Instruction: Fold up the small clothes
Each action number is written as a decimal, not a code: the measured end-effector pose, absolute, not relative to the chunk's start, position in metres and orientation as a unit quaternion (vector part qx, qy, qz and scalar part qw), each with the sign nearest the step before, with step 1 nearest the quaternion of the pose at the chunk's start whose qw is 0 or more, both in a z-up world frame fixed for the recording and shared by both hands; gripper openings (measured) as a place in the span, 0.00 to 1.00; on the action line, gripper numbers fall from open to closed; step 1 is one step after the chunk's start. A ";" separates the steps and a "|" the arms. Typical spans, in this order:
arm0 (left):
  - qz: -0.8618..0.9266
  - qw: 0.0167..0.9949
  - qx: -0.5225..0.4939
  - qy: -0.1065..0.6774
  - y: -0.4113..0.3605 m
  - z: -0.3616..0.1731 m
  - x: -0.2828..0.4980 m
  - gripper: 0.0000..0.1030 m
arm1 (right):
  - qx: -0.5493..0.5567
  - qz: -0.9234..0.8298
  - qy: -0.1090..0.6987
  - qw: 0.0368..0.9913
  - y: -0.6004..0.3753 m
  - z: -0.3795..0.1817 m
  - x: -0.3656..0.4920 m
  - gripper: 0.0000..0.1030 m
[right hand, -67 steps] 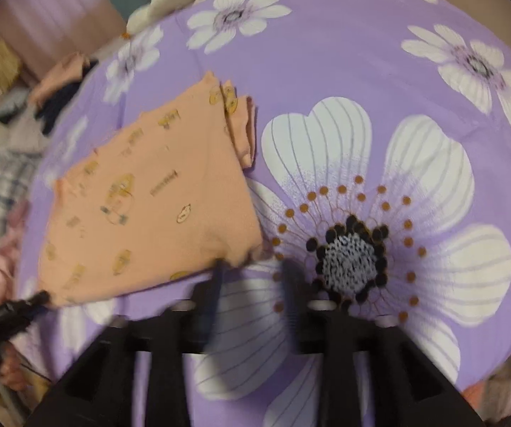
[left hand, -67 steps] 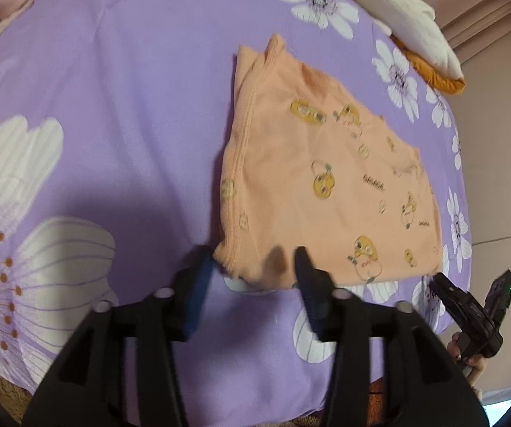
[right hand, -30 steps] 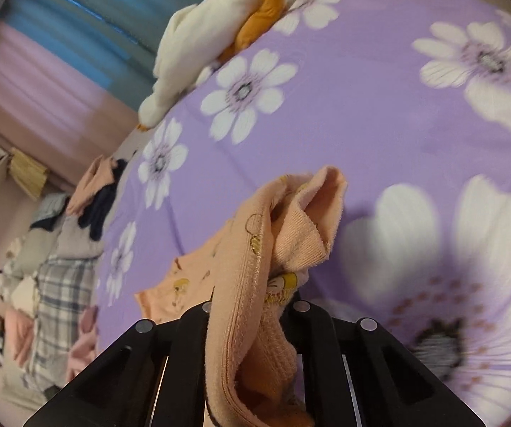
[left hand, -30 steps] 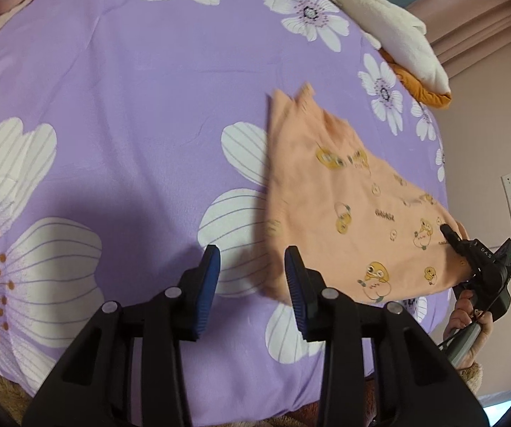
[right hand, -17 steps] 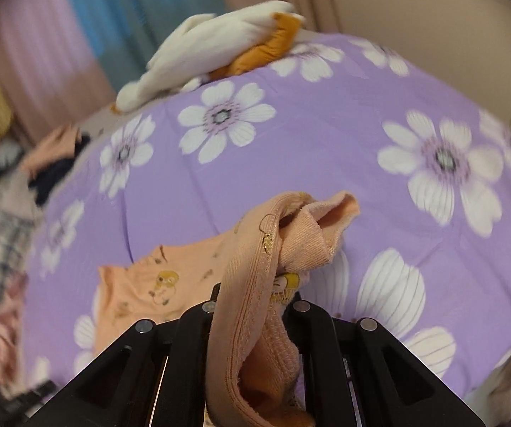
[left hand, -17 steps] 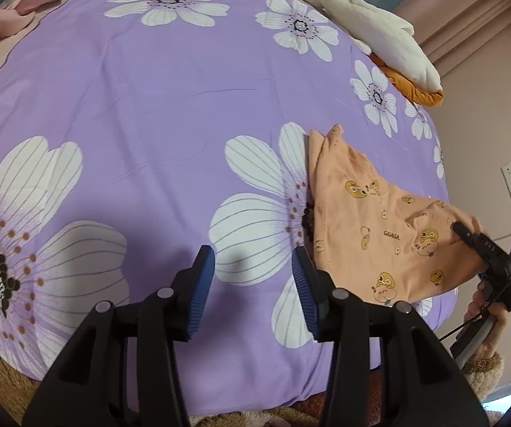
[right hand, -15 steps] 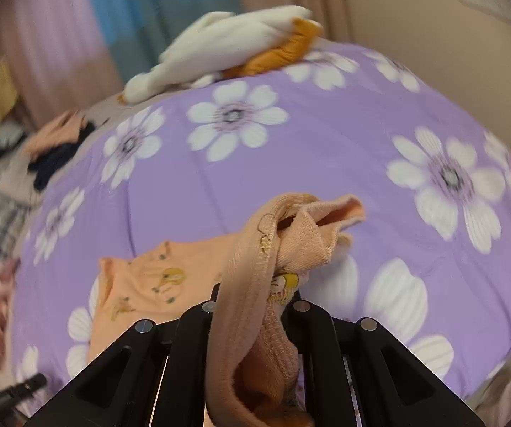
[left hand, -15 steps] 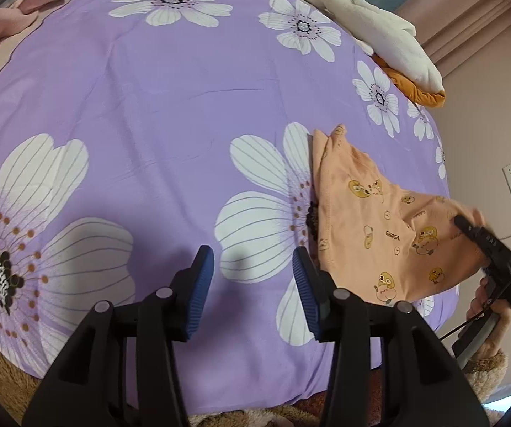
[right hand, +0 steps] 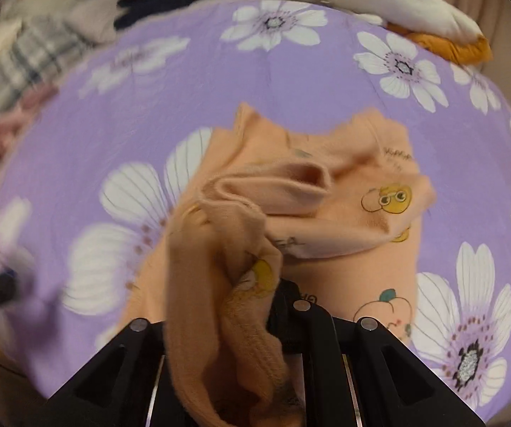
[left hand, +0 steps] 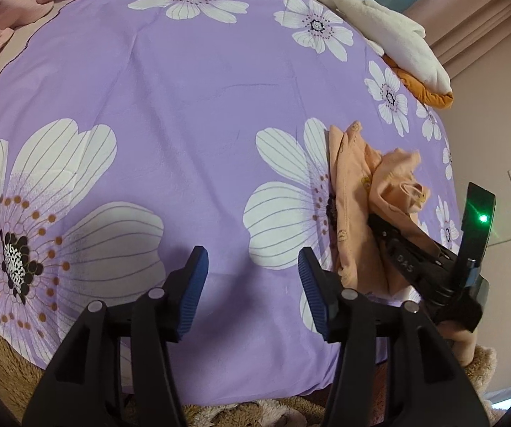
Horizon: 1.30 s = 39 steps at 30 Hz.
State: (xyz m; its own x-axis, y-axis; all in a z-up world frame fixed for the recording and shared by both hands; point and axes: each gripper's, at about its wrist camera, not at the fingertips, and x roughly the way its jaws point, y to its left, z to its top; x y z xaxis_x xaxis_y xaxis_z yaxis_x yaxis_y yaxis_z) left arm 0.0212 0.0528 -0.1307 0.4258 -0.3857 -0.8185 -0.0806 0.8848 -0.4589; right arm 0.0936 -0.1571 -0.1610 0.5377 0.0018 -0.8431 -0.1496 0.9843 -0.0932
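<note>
Peach garment (right hand: 291, 213) bunched between right gripper (right hand: 248, 306) jaws, over bedsheet (right hand: 291, 82).

Left of the orange garment (left hand: 353, 213) your purple sheet (left hand: 184, 106) lies bare; the white plush (left hand: 379, 32) blocks its far edge.

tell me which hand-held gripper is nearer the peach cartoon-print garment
Right. The right hand-held gripper is shut on the peach cartoon-print garment, lifting a bunched corner. The left hand-held gripper hangs open beside it over the purple floral bedsheet.
</note>
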 end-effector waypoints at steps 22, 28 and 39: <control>-0.141 0.817 -0.190 0.526 0.014 -0.116 0.042 0.57 | 0.099 0.134 0.442 0.881 -0.218 -0.115 0.049 0.51; -0.147 0.813 -0.179 0.535 0.005 -0.120 0.045 0.57 | 0.096 0.137 0.501 0.849 -0.203 -0.154 0.051 0.45; -0.156 0.810 -0.168 0.539 -0.003 -0.124 0.045 0.69 | 0.040 0.098 0.474 0.874 -0.197 -0.140 0.073 0.45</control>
State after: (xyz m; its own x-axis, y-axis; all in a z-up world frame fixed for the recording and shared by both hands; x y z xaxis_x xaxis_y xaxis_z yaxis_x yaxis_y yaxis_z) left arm 0.0454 -0.0034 -0.1237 0.3694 -0.4341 -0.8216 0.0716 0.8948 -0.4406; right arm 0.0727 -0.1966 -0.1399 0.5315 0.2092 -0.8208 -0.1335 0.9776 0.1627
